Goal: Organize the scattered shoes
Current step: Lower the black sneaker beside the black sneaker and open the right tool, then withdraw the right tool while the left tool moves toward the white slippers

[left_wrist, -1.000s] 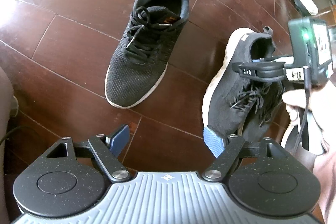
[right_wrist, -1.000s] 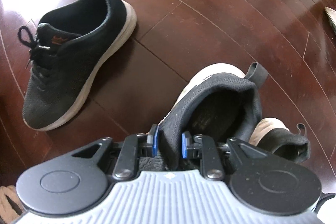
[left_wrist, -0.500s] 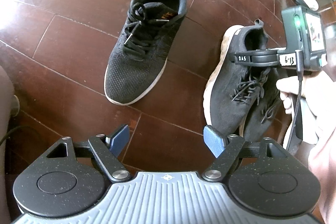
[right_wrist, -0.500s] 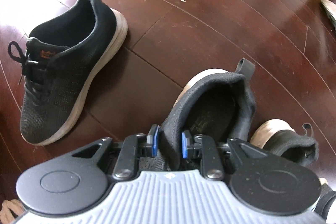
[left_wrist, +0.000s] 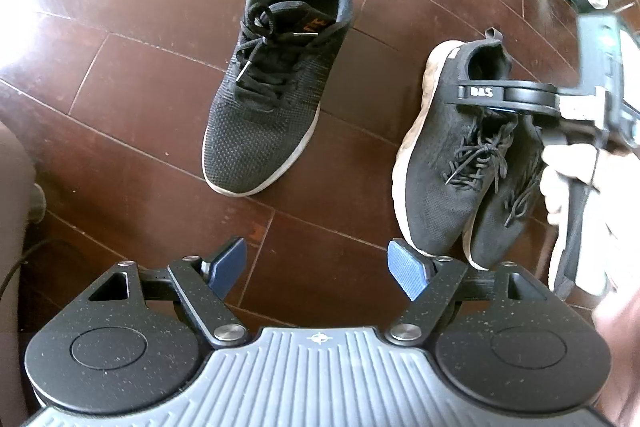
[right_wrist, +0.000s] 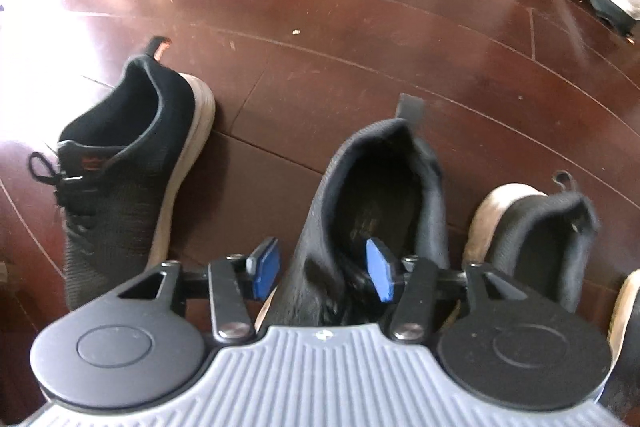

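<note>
Now right gripper (right_wrist: pixel 322 273) wide around sneaker collar (right_wrist: pixel 316 227)

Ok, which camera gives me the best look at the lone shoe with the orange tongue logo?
The left wrist view: the lone shoe lies whole and sharp from above, laces, toe and heel tab all visible. The right wrist view shows the same shoe only side-on at the frame's left, slightly blurred, its toe hidden behind the tool body.

A lone black knit sneaker (left_wrist: pixel 276 83) with white sole and tied laces stands upright on the wooden floor. Well apart to its right, two matching black sneakers (left_wrist: pixel 448 155) (left_wrist: pixel 504 203) sit touching side by side, heels pointing away.
</note>
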{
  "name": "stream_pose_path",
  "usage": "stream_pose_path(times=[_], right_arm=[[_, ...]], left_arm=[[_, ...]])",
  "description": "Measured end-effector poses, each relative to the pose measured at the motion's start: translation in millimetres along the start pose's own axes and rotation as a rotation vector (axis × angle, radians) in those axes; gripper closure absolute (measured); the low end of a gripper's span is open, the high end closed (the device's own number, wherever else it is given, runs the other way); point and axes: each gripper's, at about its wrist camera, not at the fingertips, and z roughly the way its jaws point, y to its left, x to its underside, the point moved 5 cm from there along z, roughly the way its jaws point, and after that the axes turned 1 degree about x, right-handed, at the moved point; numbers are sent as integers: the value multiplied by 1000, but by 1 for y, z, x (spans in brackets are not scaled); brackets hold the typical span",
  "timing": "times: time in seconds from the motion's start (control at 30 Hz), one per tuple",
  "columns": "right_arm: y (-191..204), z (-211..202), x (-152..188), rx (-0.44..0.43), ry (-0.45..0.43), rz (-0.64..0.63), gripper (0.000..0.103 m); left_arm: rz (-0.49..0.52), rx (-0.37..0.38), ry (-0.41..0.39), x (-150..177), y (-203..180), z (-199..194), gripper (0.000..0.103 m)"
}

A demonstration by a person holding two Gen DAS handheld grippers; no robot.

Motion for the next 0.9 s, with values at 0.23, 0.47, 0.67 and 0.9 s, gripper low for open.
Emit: stream_pose_path(times=[0.23, 0.47, 0.67, 0.9], right_arm=[[-36, -52, 19, -36, -39, 155, 40], [-70, -137, 89, -26, -70, 340, 33], [-105, -196, 147, -28, -89, 458, 30], [-130, -233, 143, -150, -94, 504, 25]], left_arm=[[34, -30, -26, 14, -18, -3, 20], [91, -89, -62, 48, -47, -1, 20], [134, -140, -104, 68, -88, -2, 20], [194, -196, -118, 60, -140, -26, 21]])
